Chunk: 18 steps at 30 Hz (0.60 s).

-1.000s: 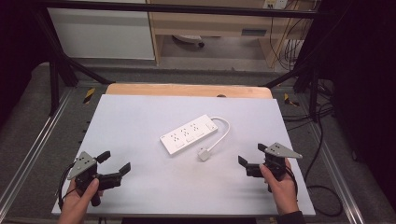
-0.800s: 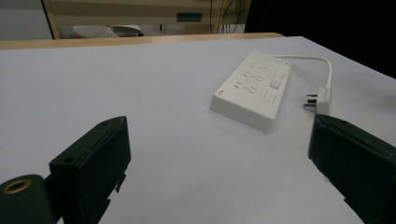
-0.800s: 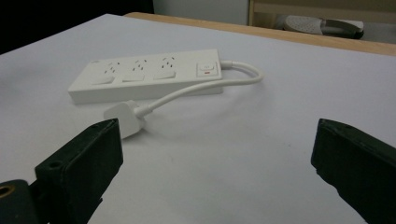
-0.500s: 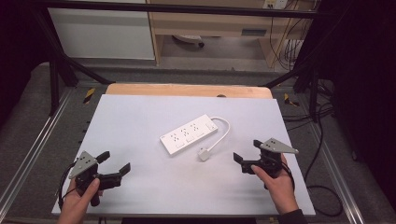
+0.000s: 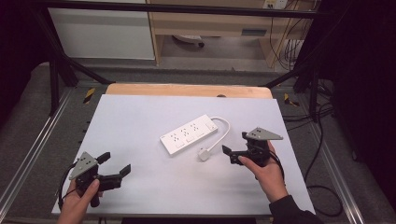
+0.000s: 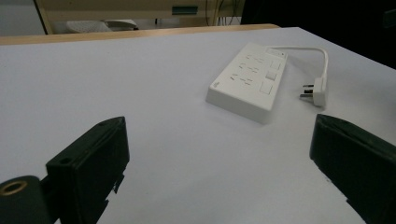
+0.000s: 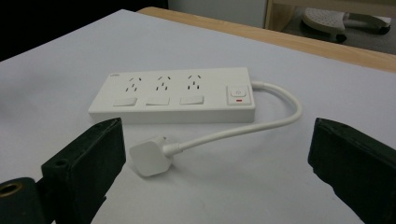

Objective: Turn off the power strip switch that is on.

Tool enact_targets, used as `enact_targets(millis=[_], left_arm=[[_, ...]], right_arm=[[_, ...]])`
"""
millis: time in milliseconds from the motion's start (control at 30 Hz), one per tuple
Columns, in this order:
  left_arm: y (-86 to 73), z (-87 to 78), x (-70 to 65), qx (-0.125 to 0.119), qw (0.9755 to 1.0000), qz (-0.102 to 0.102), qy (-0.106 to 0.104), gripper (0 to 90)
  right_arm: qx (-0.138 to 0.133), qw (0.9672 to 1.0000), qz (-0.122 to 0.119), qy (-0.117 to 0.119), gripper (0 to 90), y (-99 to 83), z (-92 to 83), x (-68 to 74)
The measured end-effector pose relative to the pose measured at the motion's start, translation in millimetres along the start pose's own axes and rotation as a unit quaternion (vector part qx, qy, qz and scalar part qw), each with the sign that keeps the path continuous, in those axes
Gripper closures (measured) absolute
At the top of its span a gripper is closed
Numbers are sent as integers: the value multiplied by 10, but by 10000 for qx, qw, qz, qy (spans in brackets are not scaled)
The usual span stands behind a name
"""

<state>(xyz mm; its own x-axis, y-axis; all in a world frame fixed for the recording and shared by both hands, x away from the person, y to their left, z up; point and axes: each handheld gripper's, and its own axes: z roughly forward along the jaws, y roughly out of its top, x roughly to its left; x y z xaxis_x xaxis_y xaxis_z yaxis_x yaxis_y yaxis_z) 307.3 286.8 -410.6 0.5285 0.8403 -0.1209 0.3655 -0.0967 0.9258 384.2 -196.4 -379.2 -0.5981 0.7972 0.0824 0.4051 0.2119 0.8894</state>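
A white power strip [image 5: 189,134] lies slantwise in the middle of the white table [image 5: 135,116], with three sockets and a red-marked switch [image 7: 238,95]. Its short cable [image 5: 225,129] loops round to a white plug [image 5: 203,154] lying in front of the strip. My right gripper [image 5: 235,143] is open, just right of the plug and pointing at it; in the right gripper view the plug [image 7: 150,158] lies close before the left jaw. My left gripper [image 5: 115,163] is open near the front left corner, empty, facing the power strip [image 6: 250,81] from a distance.
A wooden strip [image 5: 187,89] runs along the table's far edge. Metal rails [image 5: 56,121] flank both sides. Cables [image 5: 322,191] trail on the floor at the right, and shelving [image 5: 210,23] stands behind the table.
My right gripper has moved left and slightly forward, closing in on the plug. My left gripper has stayed where it was.
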Motion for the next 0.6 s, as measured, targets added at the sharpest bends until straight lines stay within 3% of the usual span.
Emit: enact_targets(millis=[600], left_arm=[[-4,-9,15,10,10000,-46,18,46]], right_arm=[[-233,9996,-79,-102,144,322,181,-53]])
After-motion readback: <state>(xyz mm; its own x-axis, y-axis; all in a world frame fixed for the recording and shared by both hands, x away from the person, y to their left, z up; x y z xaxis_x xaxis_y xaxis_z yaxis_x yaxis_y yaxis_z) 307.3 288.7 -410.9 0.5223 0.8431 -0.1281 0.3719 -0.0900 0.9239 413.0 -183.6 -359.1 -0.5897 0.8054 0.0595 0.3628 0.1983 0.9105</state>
